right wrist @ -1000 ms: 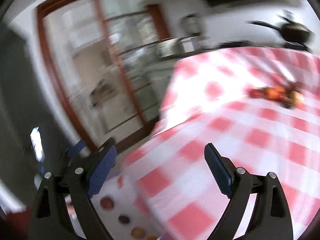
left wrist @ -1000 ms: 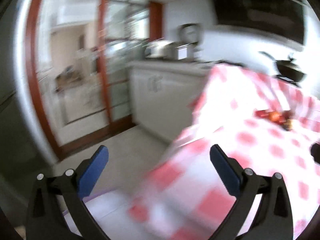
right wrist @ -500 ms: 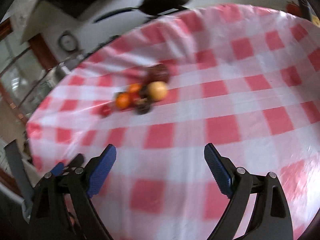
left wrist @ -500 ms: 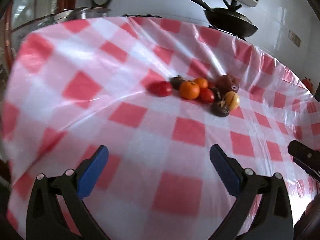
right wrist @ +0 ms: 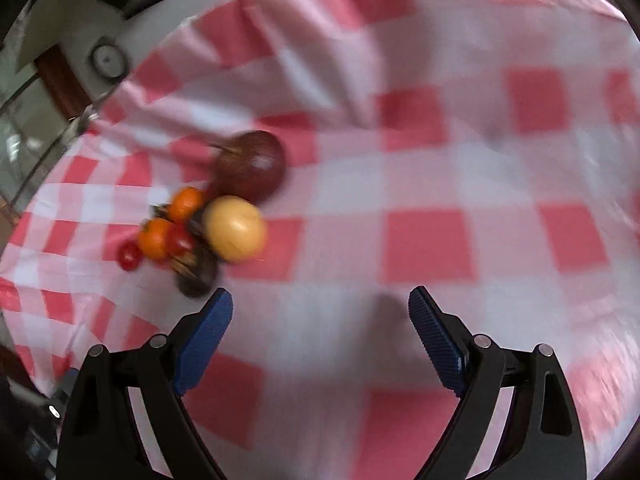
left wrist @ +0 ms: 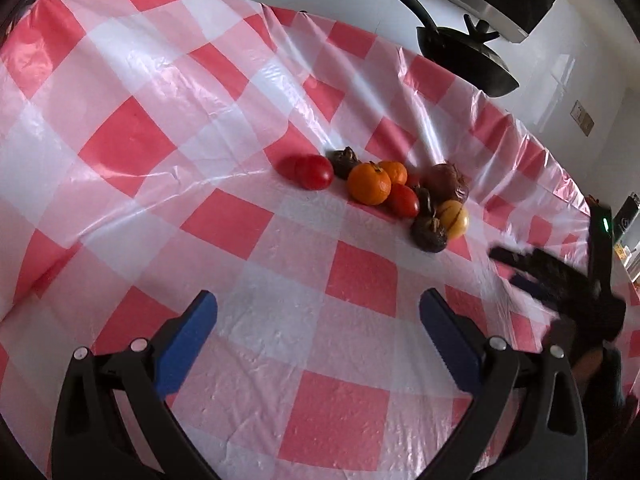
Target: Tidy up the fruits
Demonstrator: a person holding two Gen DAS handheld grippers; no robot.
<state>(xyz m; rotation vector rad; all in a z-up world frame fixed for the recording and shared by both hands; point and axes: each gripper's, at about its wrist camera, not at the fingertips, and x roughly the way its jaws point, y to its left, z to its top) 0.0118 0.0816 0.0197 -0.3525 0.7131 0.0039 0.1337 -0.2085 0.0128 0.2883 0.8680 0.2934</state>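
Observation:
A small heap of fruit lies on the red-and-white checked tablecloth (left wrist: 132, 136): a red tomato (left wrist: 312, 171), an orange mandarin (left wrist: 369, 183), a yellow fruit (left wrist: 453, 216), dark mangosteens (left wrist: 429, 233) and a brown-red round fruit (left wrist: 447, 182). My left gripper (left wrist: 318, 330) is open and empty, well short of the heap. My right gripper (right wrist: 320, 322) is open and empty, close to the heap; the yellow fruit (right wrist: 234, 228) and a dark mangosteen (right wrist: 198, 278) lie just ahead of its left finger. The right gripper also shows in the left wrist view (left wrist: 560, 280), blurred.
A black pan (left wrist: 464, 60) stands beyond the table's far edge by a white wall. The tablecloth (right wrist: 460, 152) stretches wide to the right of the heap. Kitchen cabinets and a round gauge (right wrist: 107, 60) sit past the table's left end.
Both grippers have swung from the room onto the table and moved closer to the fruit heap. The right gripper has closed in most and is still blurred by motion.

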